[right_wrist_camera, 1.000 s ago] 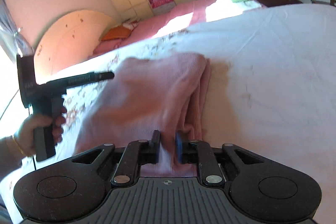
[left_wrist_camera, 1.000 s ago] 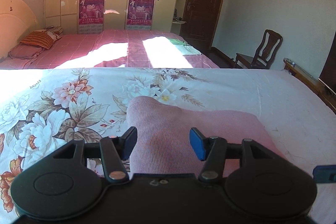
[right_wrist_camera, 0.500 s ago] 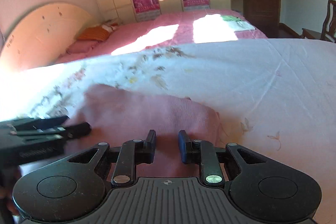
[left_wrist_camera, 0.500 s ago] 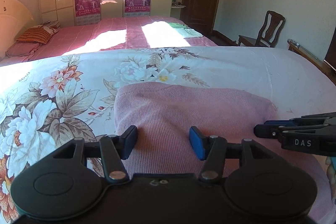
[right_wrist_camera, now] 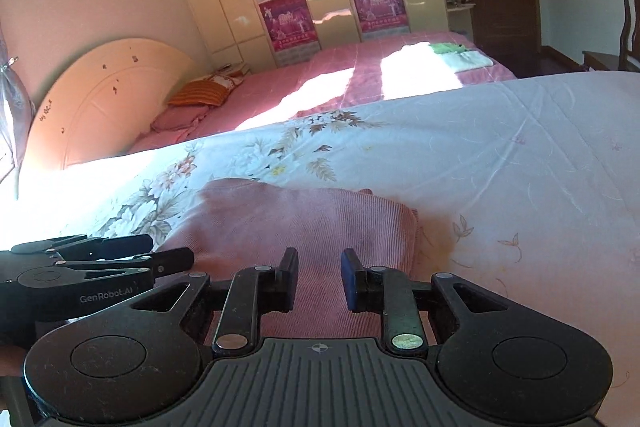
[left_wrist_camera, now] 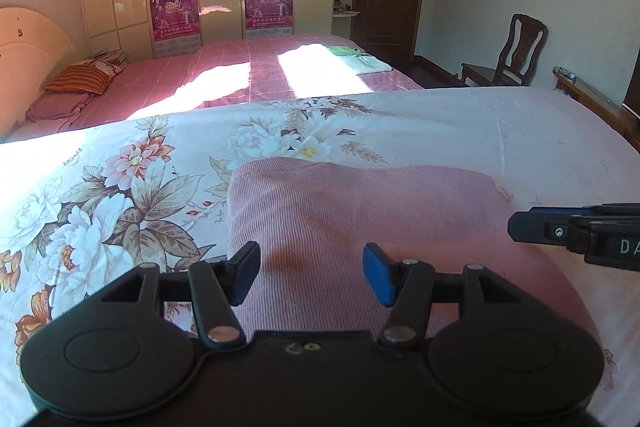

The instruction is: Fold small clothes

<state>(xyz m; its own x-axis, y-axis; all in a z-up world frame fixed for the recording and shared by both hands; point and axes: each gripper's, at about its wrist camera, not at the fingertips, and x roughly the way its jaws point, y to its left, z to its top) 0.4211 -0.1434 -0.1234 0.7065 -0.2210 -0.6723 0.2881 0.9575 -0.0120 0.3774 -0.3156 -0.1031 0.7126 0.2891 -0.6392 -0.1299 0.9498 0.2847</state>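
Left gripper (left_wrist_camera: 310, 273) with jaws wide apart and nothing pinched, right gripper (right_wrist_camera: 319, 277) with jaws just opening and nothing between them, both over a folded pink cloth (left_wrist_camera: 360, 219), cloth lying flat on the flowery bedsheet (left_wrist_camera: 120, 187), pink bed (left_wrist_camera: 240, 83) behind

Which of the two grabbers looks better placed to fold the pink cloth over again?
Probably the right gripper: it sits near the pink cloth's open corner; the left gripper is over its middle.
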